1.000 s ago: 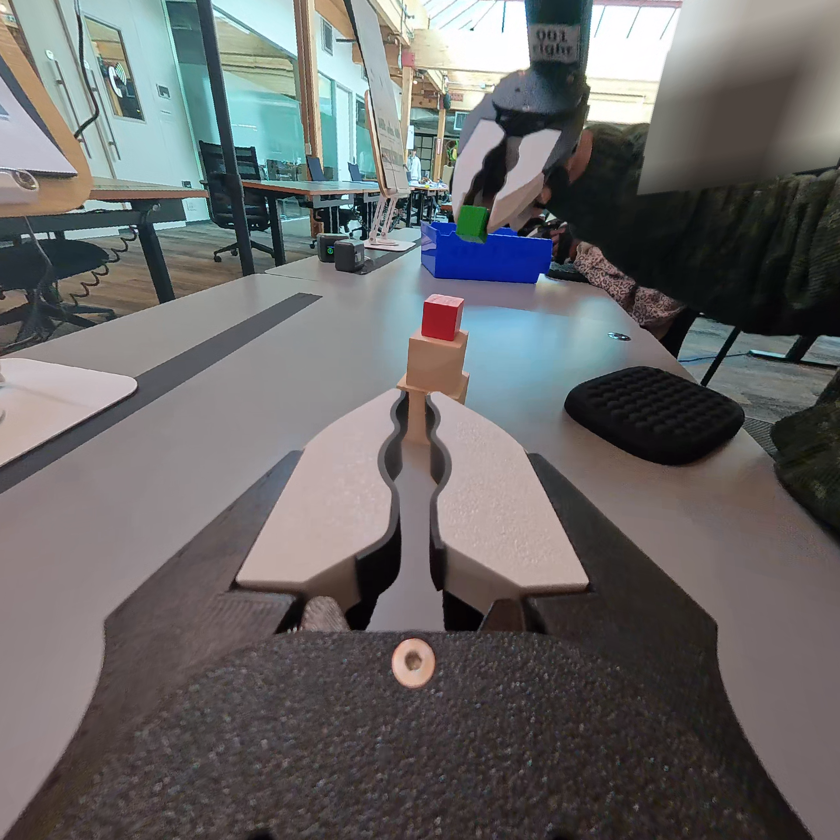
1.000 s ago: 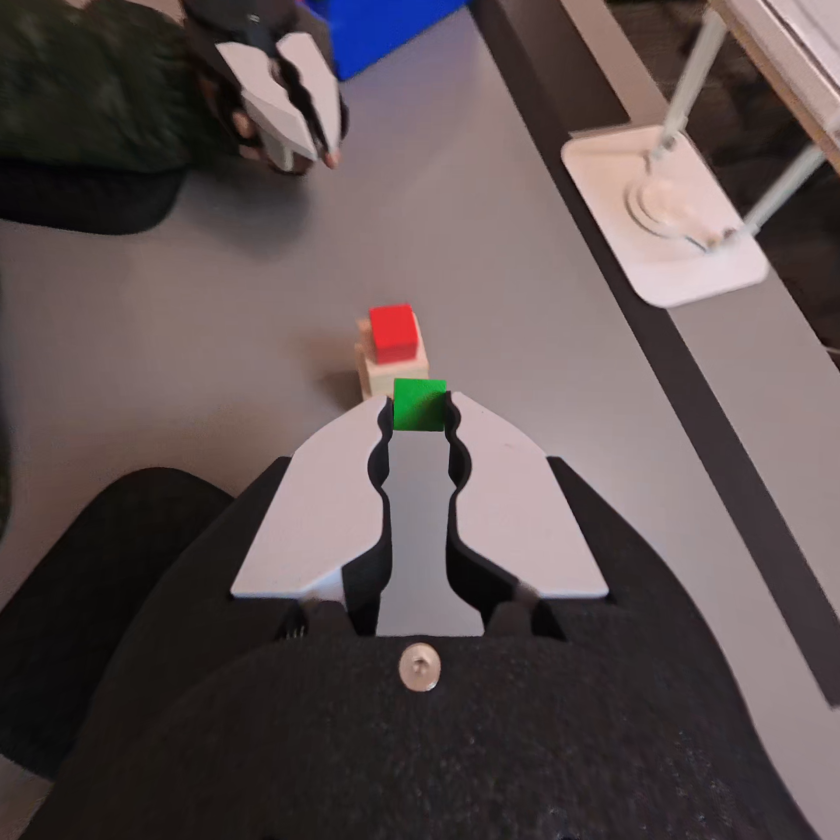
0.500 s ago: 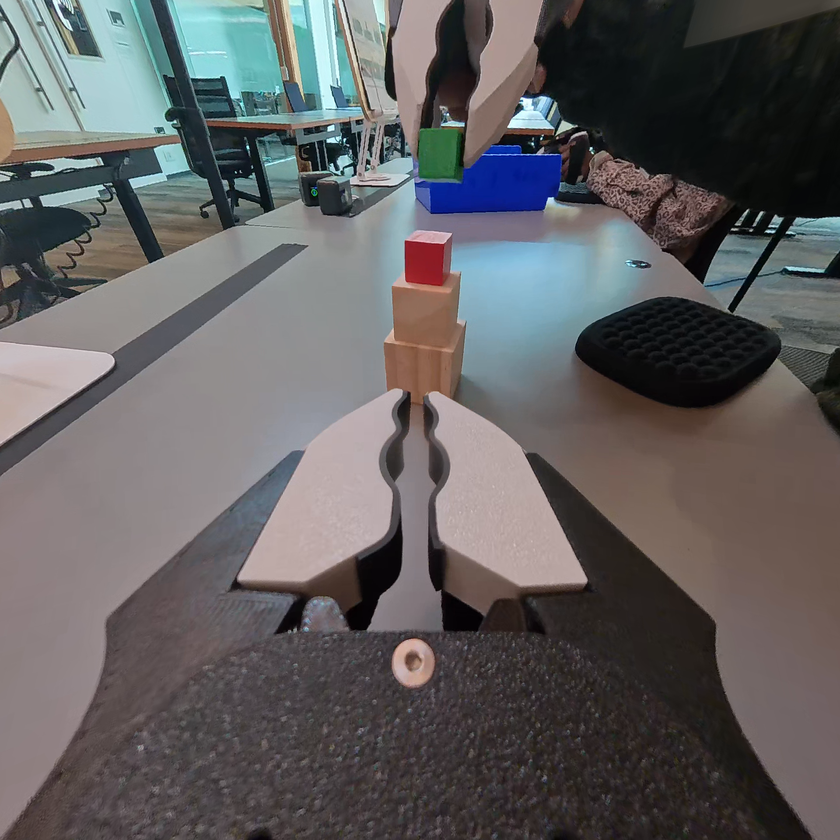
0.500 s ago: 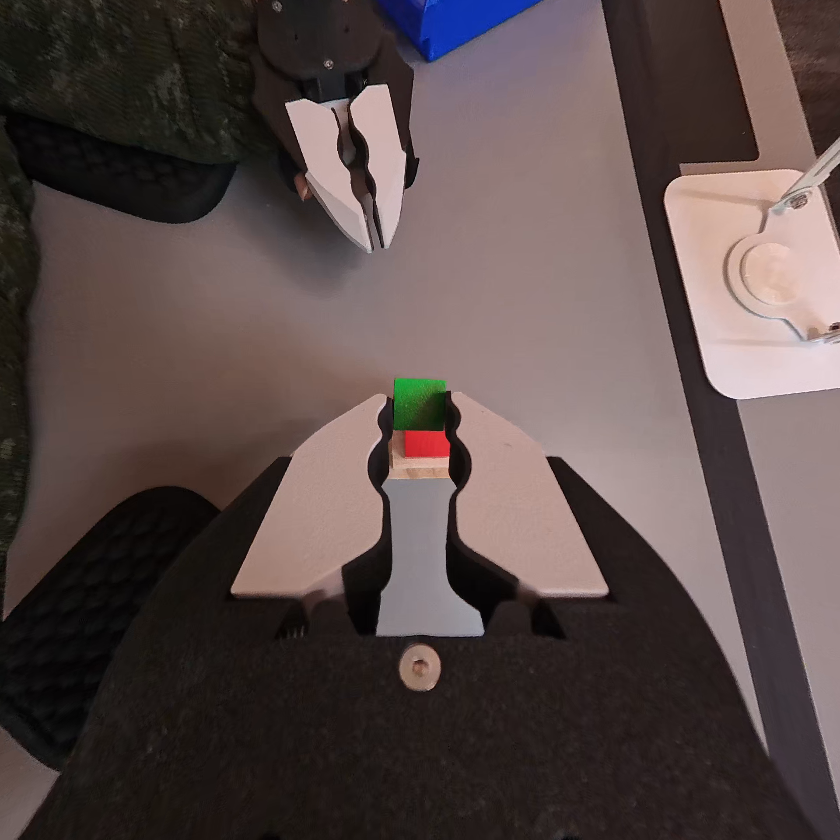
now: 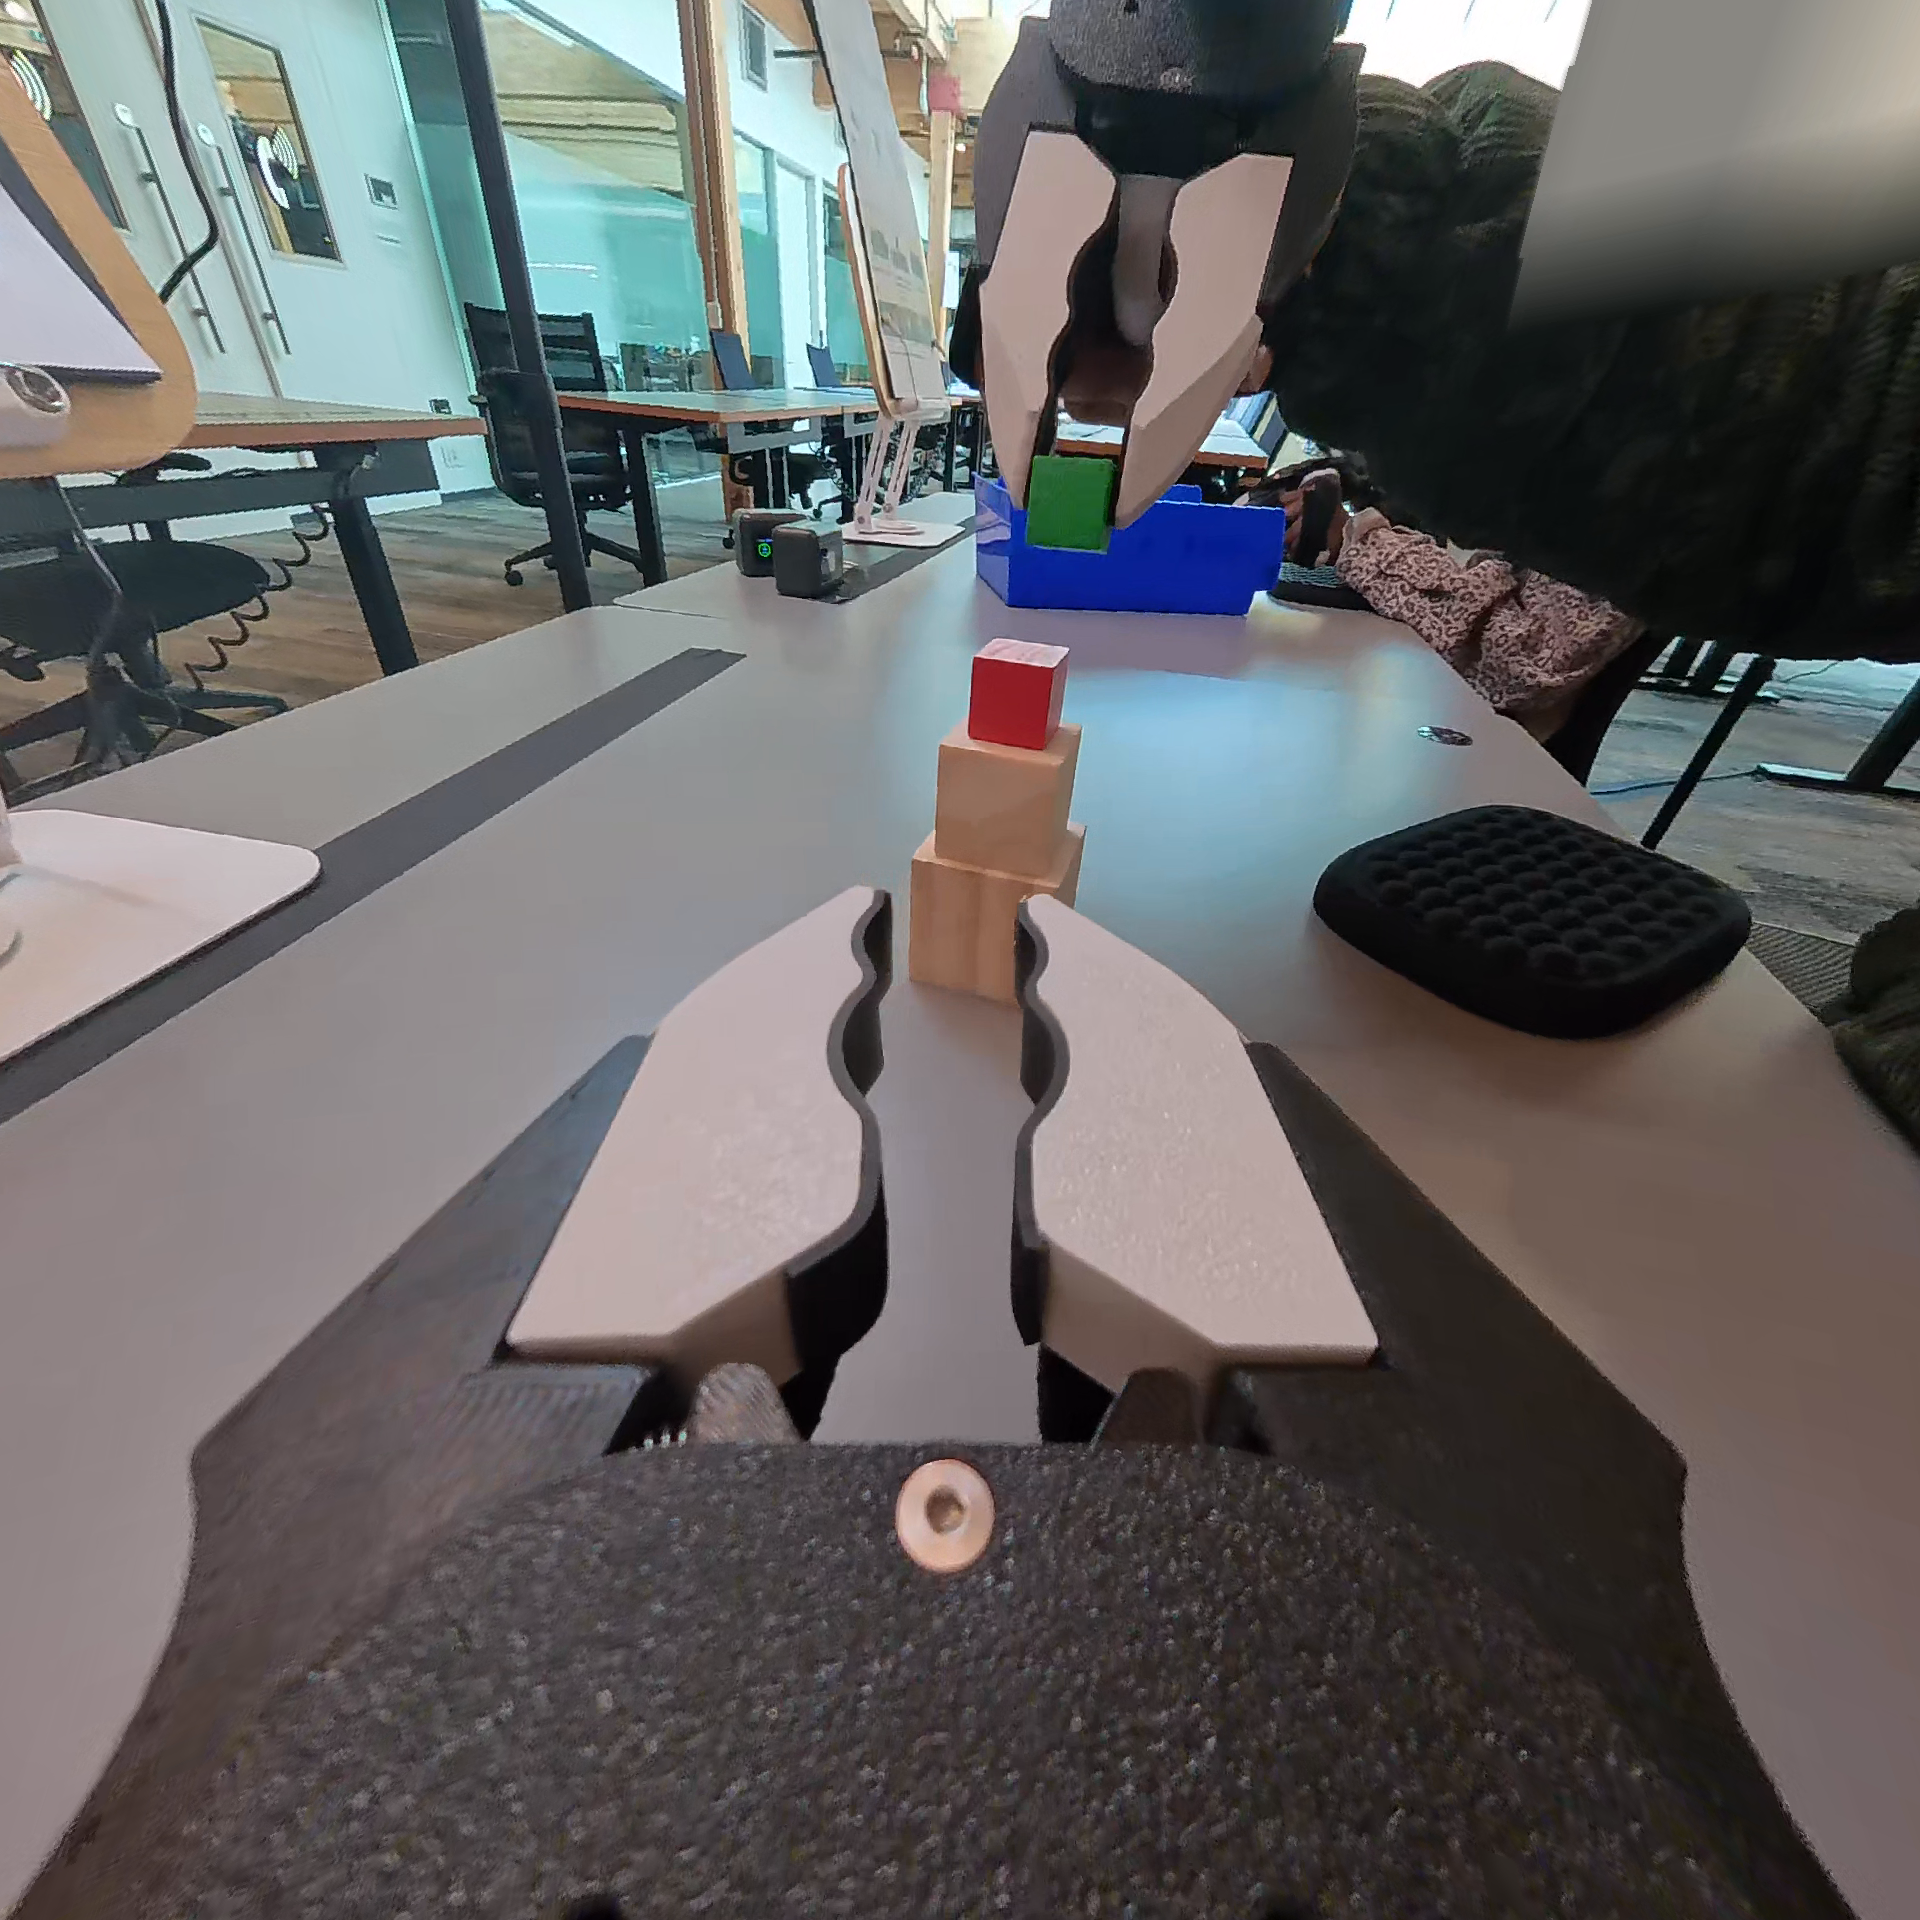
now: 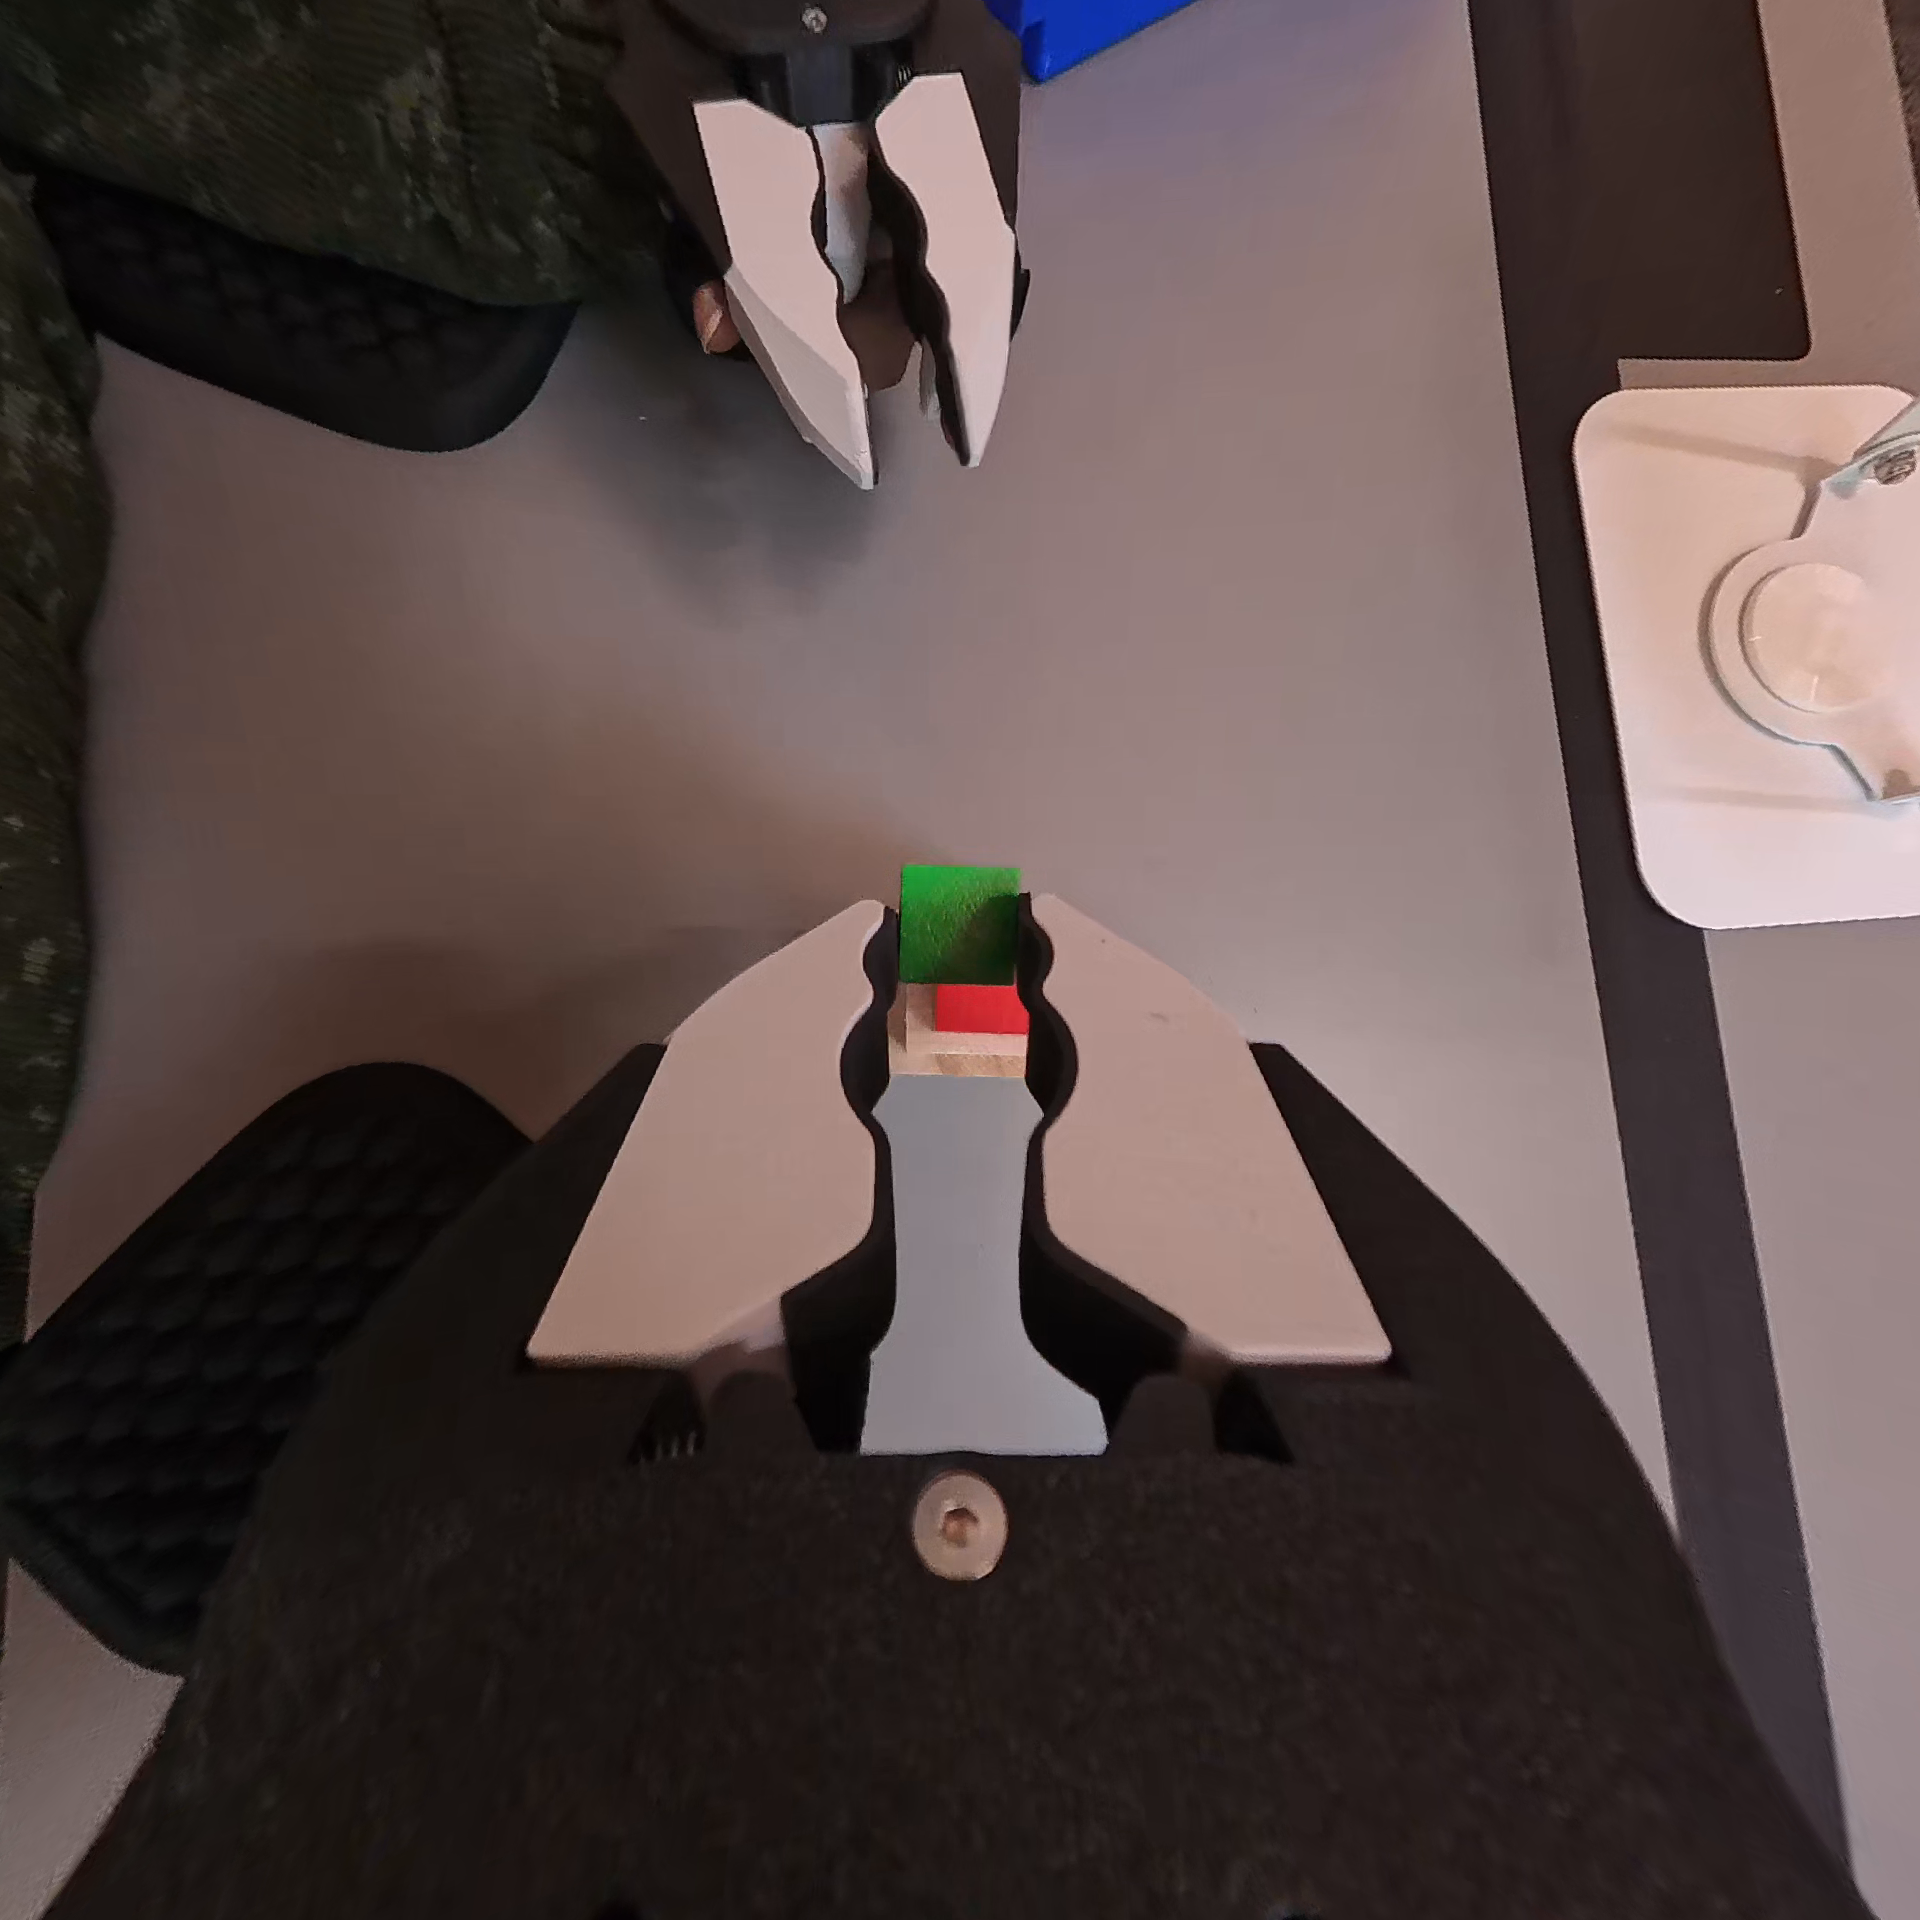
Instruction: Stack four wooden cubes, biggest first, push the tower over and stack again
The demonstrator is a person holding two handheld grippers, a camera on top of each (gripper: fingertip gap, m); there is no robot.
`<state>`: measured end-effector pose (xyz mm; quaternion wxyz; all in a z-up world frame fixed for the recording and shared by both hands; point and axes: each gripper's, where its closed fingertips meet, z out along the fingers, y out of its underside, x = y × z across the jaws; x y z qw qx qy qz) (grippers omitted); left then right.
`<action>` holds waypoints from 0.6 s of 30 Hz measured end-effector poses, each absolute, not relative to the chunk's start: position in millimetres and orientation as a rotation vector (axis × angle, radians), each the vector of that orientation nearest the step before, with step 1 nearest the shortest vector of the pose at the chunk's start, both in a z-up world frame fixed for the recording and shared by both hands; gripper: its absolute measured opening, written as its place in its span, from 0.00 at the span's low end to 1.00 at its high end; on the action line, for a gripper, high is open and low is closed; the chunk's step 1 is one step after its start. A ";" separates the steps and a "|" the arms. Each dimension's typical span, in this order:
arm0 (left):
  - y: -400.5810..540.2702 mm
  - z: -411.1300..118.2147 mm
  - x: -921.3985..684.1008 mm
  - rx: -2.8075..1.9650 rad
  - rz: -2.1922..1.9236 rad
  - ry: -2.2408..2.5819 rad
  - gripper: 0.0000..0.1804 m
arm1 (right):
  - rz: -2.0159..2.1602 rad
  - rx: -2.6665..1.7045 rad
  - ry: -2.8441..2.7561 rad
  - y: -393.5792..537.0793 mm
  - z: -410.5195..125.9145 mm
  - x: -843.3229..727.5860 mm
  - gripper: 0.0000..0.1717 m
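Right gripper (image 6: 956,940): a green cube (image 6: 958,925) is pinched at the fingertips, both pads pressed against its sides; the cube is held in the air straight above the block stack, well clear of the stack's top in the left wrist view, where the same gripper (image 5: 1075,499) is seen pointing steeply down.
Left gripper (image 5: 954,940): the fingers are spread a little, with nothing gripped; the fingertips lie just in front of the stack's lowest block, whose near corner is seen between them; whether the right fingertip touches that block cannot be told; the gripper is held low and nearly level over the counter (image 5: 468,987).
Block stack: a red cube (image 5: 1018,693) is set on a smaller wooden block (image 5: 1003,795), which is set on a larger wooden block (image 5: 966,920); the stack stands upright on the counter.
Writing: none on the blocks can be made out; a standing board (image 5: 878,208) far behind the stack bears print, too small to tell.
Hand pose: a finger is seen between the right gripper's fingers, behind the green cube; a dark green sleeve (image 5: 1610,416) reaches in to the right of the stack.
Beside the stack: a black dimpled pad (image 5: 1527,920) lies to its right; a blue bin (image 5: 1132,561) stands behind it; a white stand base (image 5: 135,894) lies well to its left, beyond a dark strip (image 5: 436,821) in the counter.
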<state>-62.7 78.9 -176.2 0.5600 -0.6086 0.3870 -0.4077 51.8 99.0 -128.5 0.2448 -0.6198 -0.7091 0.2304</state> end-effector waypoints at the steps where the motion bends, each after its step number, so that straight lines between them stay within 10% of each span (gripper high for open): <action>1: 79.2 -176.6 -62.7 -1.436 -0.960 0.912 0.12 | 0.623 -1.687 -1.945 98.7 -128.1 52.5 0.13; 18: 79.0 -175.8 -63.0 -1.434 -0.936 0.922 0.11 | 0.495 -1.733 -2.042 108.0 -151.1 58.0 0.13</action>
